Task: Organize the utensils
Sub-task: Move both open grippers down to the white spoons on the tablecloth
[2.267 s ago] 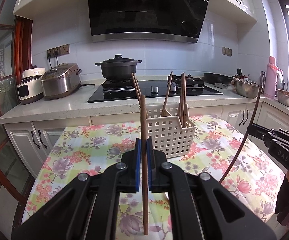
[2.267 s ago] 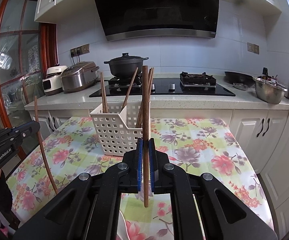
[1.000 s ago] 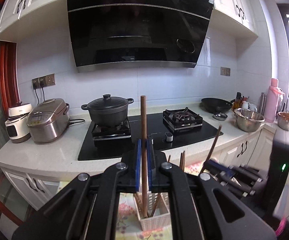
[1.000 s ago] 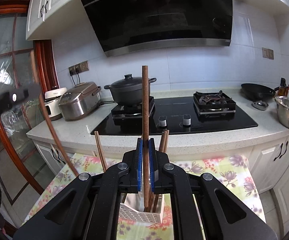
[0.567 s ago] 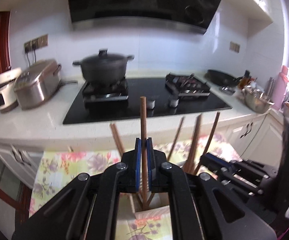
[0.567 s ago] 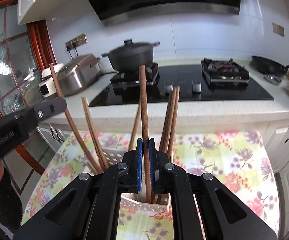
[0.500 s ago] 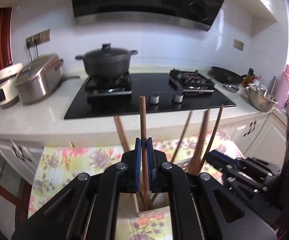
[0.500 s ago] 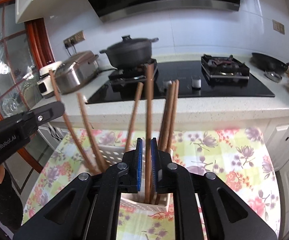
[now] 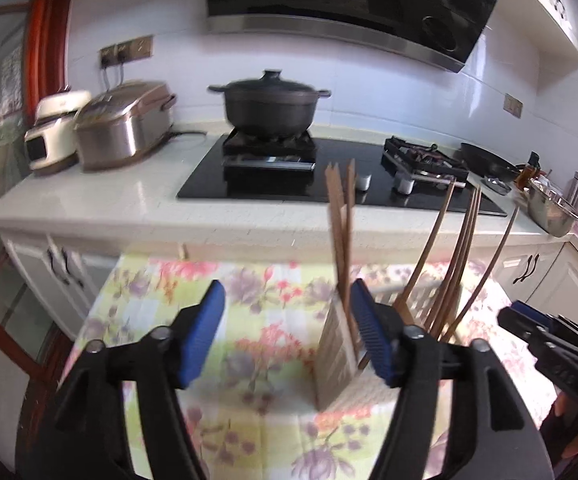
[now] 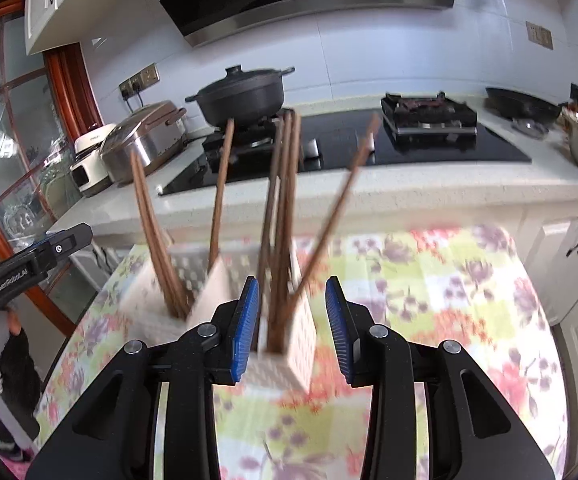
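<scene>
Two grippers hang over the basket [image 10: 289, 344], each with jaws opening and nothing pressed between the pads. The right gripper [image 10: 292, 320] straddles the basket's near compartment: a cluster of chopsticks [image 10: 283, 216] rises between its blue pads without touching either, and one more leans away to the right of the basket. The left gripper [image 9: 287, 334] spreads wide, with two upright chopsticks [image 9: 341, 232] just inside its right pad and bare tablecloth [image 9: 265, 344] between the rest of the gap. A fair reading is that each has just let a chopstick drop upright into the basket, so the slots can hold them standing.

Further chopsticks [image 10: 157, 240] lean in the basket's left compartment. Behind the basket runs the counter with a hob [image 10: 369, 148], a black pot [image 10: 245, 96] and a rice cooker [image 10: 145, 140]; none of it crowds the work. What stands in the way is the splayed sticks themselves: backing either gripper out could knock them or tip the light basket. Motion blur hides the basket's finer detail.
</scene>
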Demonstrator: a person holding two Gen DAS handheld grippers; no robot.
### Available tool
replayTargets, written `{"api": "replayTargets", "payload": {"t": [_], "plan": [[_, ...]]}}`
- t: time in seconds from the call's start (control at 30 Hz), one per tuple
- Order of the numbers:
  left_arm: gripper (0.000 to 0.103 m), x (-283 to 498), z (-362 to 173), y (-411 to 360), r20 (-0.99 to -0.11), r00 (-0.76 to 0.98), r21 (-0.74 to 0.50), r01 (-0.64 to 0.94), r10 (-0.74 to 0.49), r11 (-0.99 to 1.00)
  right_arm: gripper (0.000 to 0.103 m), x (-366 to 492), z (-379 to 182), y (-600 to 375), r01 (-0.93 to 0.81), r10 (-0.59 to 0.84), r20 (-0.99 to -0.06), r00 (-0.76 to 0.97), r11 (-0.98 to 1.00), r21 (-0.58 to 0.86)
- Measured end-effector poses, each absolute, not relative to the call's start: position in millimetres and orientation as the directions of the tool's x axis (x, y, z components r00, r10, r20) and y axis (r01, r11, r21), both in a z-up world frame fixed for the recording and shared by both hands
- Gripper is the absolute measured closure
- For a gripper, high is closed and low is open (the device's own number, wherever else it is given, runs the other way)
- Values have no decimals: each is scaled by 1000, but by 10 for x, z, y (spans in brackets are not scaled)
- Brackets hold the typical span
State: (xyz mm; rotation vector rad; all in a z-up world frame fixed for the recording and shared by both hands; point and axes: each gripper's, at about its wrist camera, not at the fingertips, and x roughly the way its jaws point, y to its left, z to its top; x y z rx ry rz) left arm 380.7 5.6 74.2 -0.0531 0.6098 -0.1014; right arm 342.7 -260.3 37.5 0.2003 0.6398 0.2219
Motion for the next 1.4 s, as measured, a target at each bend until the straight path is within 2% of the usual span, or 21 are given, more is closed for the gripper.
{"api": "replayTargets", "payload": {"t": [0.17, 0.3, 0.47, 0.93, 1.4], "plan": [[27, 3520, 306, 181, -610, 786, -97, 50, -100, 994, 68, 3105, 71, -2685, -146, 280, -592, 756, 953, 265], [25, 3301, 3, 171, -637, 764, -94, 54, -102, 994, 66, 2833, -136, -2643, -164, 283, -619, 733, 956, 242], [25, 3023, -287, 111, -669, 732, -104, 79, -129, 991, 57, 2508, -345, -2560, -195, 280, -655, 701, 960, 201], [23, 2668, -729, -146, -731, 665, -96, 127, -156, 987, 57, 1895, -692, -2139, -348, 313, -731, 607, 931, 110], [23, 2539, -825, -295, -743, 658, -47, 128, -120, 991, 57, 1907, -875, -1797, -391, 299, -772, 560, 918, 72]]}}
